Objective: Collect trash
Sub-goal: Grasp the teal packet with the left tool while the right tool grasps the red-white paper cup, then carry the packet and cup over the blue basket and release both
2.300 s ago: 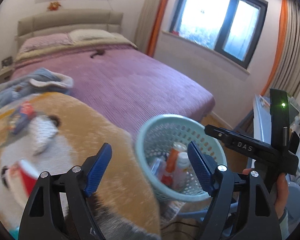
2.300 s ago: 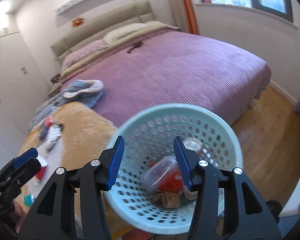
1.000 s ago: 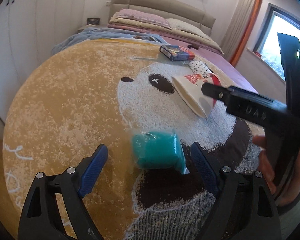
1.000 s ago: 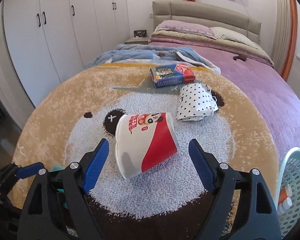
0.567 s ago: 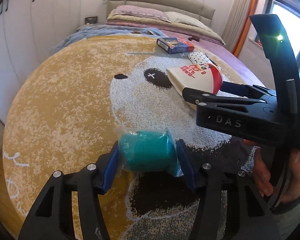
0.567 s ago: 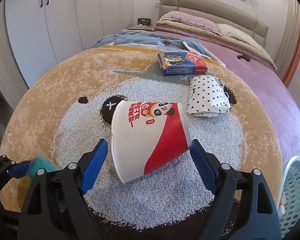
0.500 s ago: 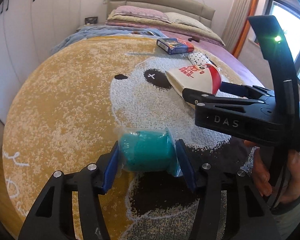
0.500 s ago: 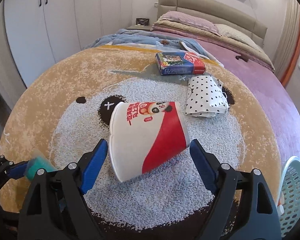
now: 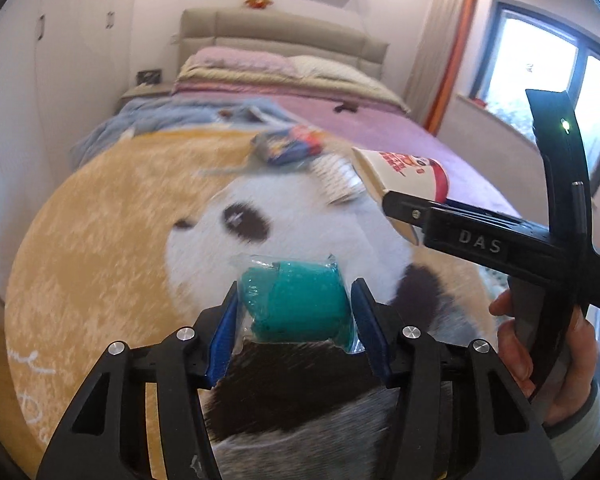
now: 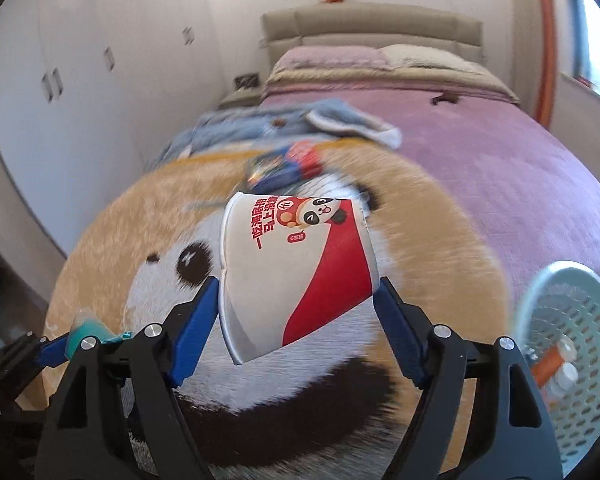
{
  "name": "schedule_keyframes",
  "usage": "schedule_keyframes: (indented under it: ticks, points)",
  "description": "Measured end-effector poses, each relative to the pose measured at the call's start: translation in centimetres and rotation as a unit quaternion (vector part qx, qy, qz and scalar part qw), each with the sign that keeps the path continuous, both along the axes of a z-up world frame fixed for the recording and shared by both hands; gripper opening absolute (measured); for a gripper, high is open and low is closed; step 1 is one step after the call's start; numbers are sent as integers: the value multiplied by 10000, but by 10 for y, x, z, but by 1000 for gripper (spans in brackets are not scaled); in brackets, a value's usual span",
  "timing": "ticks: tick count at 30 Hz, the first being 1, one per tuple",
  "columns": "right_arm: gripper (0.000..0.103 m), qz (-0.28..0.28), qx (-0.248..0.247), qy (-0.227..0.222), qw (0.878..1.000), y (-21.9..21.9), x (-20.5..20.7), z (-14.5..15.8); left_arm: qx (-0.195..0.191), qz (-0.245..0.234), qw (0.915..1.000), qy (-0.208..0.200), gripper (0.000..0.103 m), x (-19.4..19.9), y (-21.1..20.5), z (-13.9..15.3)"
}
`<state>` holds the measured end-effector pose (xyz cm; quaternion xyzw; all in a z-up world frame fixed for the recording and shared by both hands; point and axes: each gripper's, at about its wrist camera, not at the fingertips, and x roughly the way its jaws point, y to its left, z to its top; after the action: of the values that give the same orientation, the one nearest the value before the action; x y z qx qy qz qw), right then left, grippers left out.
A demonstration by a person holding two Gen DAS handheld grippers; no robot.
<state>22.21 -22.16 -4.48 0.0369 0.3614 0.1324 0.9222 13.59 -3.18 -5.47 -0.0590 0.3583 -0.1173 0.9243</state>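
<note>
My left gripper [image 9: 296, 316] is shut on a teal packet in clear wrap [image 9: 296, 304] and holds it above the round panda rug [image 9: 100, 208]. The packet also shows at the lower left of the right wrist view [image 10: 88, 330]. My right gripper [image 10: 298, 316] is shut on a red and white paper cup [image 10: 296, 272], which lies on its side between the blue pads, lifted off the rug. The cup also shows in the left wrist view [image 9: 404, 176]. The pale green trash basket [image 10: 572, 344] stands at the right with bottles in it.
A blue and red box [image 10: 284, 164] and a white dotted bag [image 9: 332, 176] lie on the far part of the rug. A bed with a purple cover [image 10: 480, 152] and a blue blanket [image 10: 292, 120] lies behind. White wardrobes [image 10: 80, 80] stand at the left.
My left gripper closed on the teal packet and raised it. My right gripper closed on the cup and lifted it off the rug. Both views have tilted up.
</note>
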Motion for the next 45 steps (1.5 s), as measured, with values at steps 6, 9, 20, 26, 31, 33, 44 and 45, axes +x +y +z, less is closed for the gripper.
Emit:
schedule_keyframes:
  ticks: [6, 9, 20, 26, 31, 33, 44, 45]
  points:
    - [74, -668, 209, -143, 9974, -63, -13, 26, -71, -459, 9983, -338, 52, 16, -38, 31]
    - [74, -1059, 196, -168, 9940, -95, -18, 33, -89, -742, 9961, -464, 52, 27, -62, 43]
    - [74, -2375, 297, -17, 9709, -208, -34, 30, -347, -1855, 9814, -348, 52, 69, -165, 53]
    - [74, -2909, 447, 241, 9554, -251, -43, 12, -361, -2359, 9711, -75, 52, 85, -218, 38]
    - [74, -3306, 141, 387, 9429, -268, -48, 2, -282, -2599, 9652, 81, 52, 92, -254, 24]
    - [74, -3399, 81, 437, 9394, -272, -50, -1, -271, -2674, 9631, 149, 52, 96, -266, 18]
    - [77, -3524, 259, 718, 9327, -285, -56, -8, -281, -2794, 9594, 264, 80, 102, -272, 9]
    - [77, -3528, 321, 711, 9324, -286, -57, -6, -291, -2800, 9593, 244, 81, 101, -270, 10]
